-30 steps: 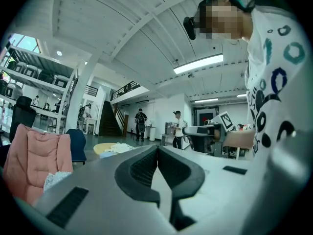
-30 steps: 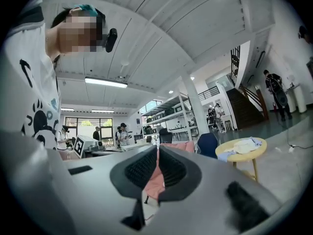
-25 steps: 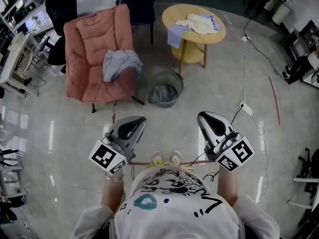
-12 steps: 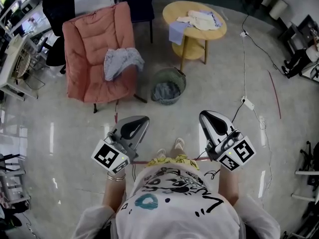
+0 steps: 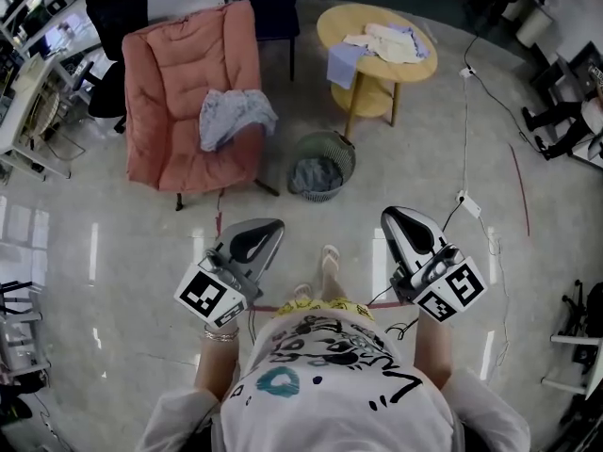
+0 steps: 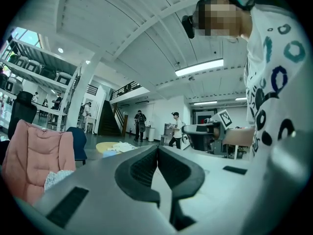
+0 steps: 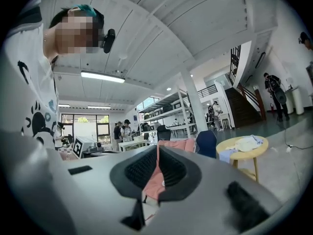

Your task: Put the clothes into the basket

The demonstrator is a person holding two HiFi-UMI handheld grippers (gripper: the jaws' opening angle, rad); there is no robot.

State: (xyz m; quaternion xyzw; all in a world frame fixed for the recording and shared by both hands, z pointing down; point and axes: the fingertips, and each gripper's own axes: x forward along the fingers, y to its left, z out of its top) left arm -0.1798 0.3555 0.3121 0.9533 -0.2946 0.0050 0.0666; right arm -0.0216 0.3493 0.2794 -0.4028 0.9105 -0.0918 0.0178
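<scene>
Clothes lie in three places on the far side of the floor. A pale grey garment (image 5: 236,116) is draped over the seat of the pink armchair (image 5: 179,73) at far left. A heap of cream and light-blue pieces (image 5: 386,43) sits on the round yellow table (image 5: 419,72) at far right, with one blue cloth (image 5: 343,62) hanging over its left edge. A grey piece (image 5: 314,173) lies inside the wire basket (image 5: 344,149), which stands on the floor between armchair and table, just beside the armchair's near right corner.

Both grippers are held close to the person's body, well apart from basket and clothes, pointing level toward the far side. The left gripper (image 5: 267,226) has its jaws pressed together with nothing between them. The right gripper (image 5: 394,217) is likewise closed and empty; past its pads only the pink armchair shows. A sandalled foot (image 5: 328,257) is planted on the floor between the two grippers.
</scene>
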